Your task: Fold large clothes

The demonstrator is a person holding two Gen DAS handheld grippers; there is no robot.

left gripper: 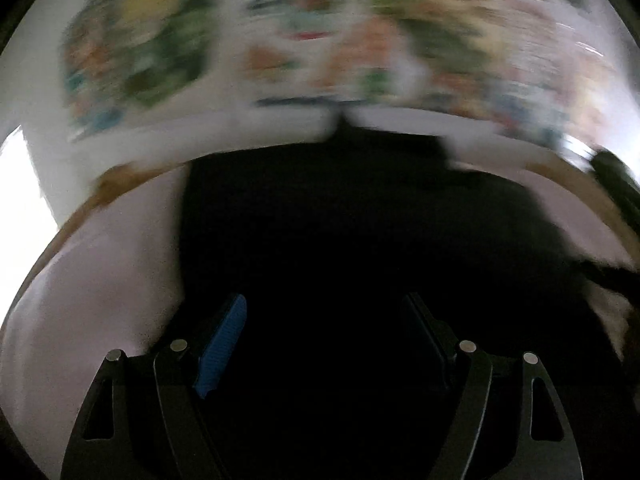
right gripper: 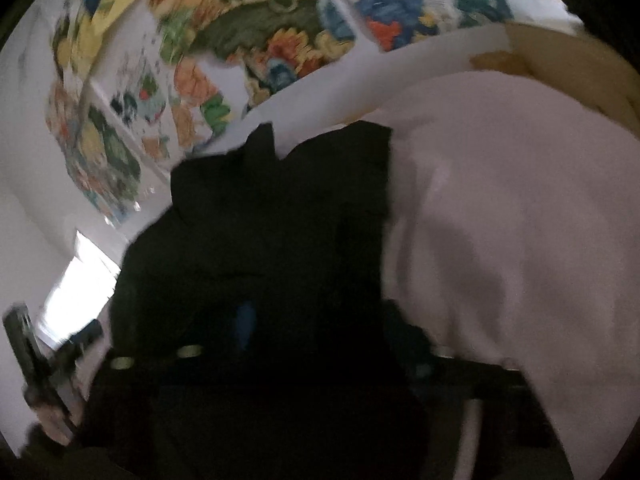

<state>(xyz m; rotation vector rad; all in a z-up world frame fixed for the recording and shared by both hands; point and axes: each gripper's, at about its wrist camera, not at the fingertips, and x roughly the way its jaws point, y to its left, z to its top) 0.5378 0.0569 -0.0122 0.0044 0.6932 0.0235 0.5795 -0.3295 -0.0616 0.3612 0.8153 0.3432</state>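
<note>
Black garment [left gripper: 340,208] is what fills the middle of both our views: a large dark piece of clothing lying spread on a pale pinkish sheet [left gripper: 104,280] that covers the surface under it. We cannot tell what kind of garment it is; its folds are lost in the dark.

From our left wrist view, we see the left gripper [left gripper: 326,320] with its jaws standing wide apart above the cloth. One blue ribbed pad [left gripper: 224,344] shows clearly on the left finger, and nothing is pinched between the fingers. This view is heavily smeared. At its right edge we make out a dark, blurred shape [left gripper: 616,184], probably our other tool.

From our right wrist view, the picture differs. The right gripper [right gripper: 316,344] is nearly swallowed by the black fabric, its fingers dim and only a faint blue pad [right gripper: 246,320] visible. We cannot tell whether cloth is caught between the jaws. This view alone shows the garment's ragged upper edge [right gripper: 264,136] against the sheet and a tan border [right gripper: 568,64] beyond it. At lower left, blurred, is the left tool with a hand [right gripper: 48,396] on it.

Both views show a white wall with colourful posters [right gripper: 256,40] behind.
</note>
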